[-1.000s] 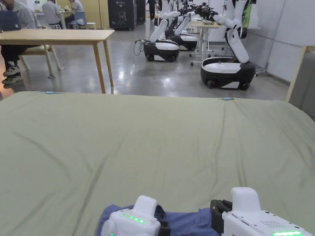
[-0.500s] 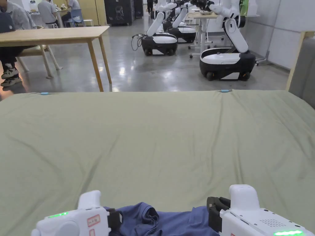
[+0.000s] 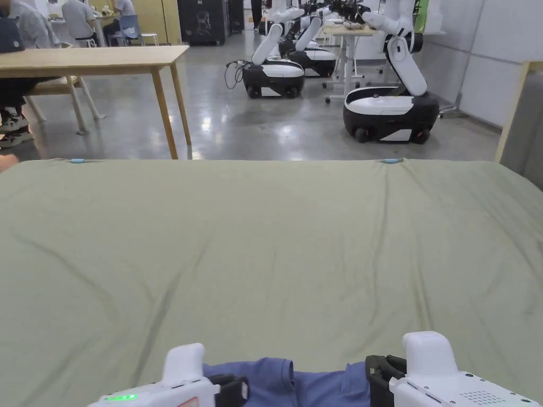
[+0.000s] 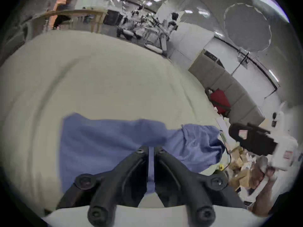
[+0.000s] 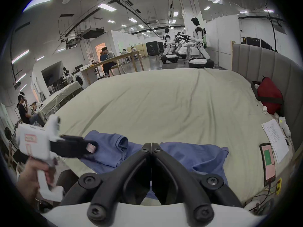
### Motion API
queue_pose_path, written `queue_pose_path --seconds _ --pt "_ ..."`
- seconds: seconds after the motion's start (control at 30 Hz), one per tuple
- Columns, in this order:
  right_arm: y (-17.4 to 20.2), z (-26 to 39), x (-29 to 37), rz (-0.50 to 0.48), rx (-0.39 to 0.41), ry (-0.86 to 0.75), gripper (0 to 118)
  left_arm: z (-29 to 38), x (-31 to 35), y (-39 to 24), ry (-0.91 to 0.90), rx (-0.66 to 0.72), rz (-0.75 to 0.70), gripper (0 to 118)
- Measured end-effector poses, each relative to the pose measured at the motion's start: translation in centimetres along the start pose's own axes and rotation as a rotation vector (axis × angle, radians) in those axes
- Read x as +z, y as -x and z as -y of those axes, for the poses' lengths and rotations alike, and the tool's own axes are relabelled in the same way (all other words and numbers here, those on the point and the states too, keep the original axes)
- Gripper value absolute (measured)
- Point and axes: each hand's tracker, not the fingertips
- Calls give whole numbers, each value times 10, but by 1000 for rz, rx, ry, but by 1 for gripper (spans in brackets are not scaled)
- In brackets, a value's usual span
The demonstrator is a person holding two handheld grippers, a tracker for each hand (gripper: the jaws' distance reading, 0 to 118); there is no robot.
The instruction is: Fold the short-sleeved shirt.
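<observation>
Blue shirt [image 3: 286, 379] lies between both grippers (at bed's [image 3: 265, 238] near edge).

shirt [image 5: 111, 150]: soft blue cloth, matt, creased. bed sheet [image 3: 276, 238]: pale green cloth, matt, faintly wrinkled. left gripper [image 4: 151, 150], right gripper [image 5: 151, 146]: matt black plastic jaws, smooth white shells. floor [image 3: 249, 127]: glossy, reflective.

Bright ceiling light, fisheye blur

Left tongs [image 4: 151, 150] pinch cloth between nearly closed jaws; right tongs [image 5: 151, 146] fully closed
</observation>
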Motion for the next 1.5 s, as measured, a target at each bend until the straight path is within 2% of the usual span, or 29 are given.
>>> queue_pose_path --seconds 0.1,0.13,0.17,0.2,0.23,0.27,0.43,0.5,0.53,0.57,0.6,0.63,0.67,0.7,0.73,0.77,0.9,1.0,1.1,1.17,1.33,1.4,1.5 --pt "13 1 -8 -23 3 10 1 -2 27 40 -24 82 45 9" --pt "16 0 -9 -38 -13 17 1 -2 32 52 -10 95 39 21" --pt "20 0 -10 -47 -23 16 1 1 32 65 -7 127 42 69" --pt "23 -1 -9 -49 -24 14 1 5 34 77 -20 171 70 106" --pt "25 -1 -8 -51 -24 13 1 9 37 89 -112 213 141 118" --pt "28 -2 -7 -51 -20 14 1 14 33 104 -31 319 156 118" --pt "28 -7 1 -27 3 17 1 37 -24 142 71 588 367 118" --pt "27 -10 5 -15 2 14 1 36 -34 137 -22 597 481 118" --pt "26 -12 6 -10 2 12 1 34 -44 131 4 620 540 118" --pt "26 -14 7 -7 2 9 1 35 -53 124 11 656 529 116" --pt "26 -16 8 -5 2 8 1 35 -58 122 12 665 514 103" --pt "26 -17 9 -2 4 5 1 34 -63 120 22 692 444 65" --pt "27 -19 10 1 7 2 1 37 -66 119 36 703 306 18" --pt "28 -20 10 2 10 0 1 42 -67 123 28 724 267 18" --pt "28 -21 10 2 12 -1 1 42 -64 127 16 726 361 18" --pt "29 -21 9 0 13 -1 1 38 -53 123 -3 723 355 18" --pt "29 -21 5 -2 14 7 1 12 -7 121 -92 540 181 18" --pt "30 -21 3 -6 15 8 1 -16 32 109 -152 340 4 18" --pt "27 -21 3 -11 6 8 1 -33 43 64 -159 66 -100 18" --pt "22 -19 5 -5 3 7 1 -34 34 9 -150 -119 -161 18" --pt "4 -11 20 61 -1 -2 1 -2 -23 -114 -91 -486 -156 18" --pt "-7 -6 26 116 -3 2 1 15 -47 -143 -55 -554 -145 18" --pt "-28 2 36 150 -20 7 1 39 -81 -181 -1 -620 -110 18"
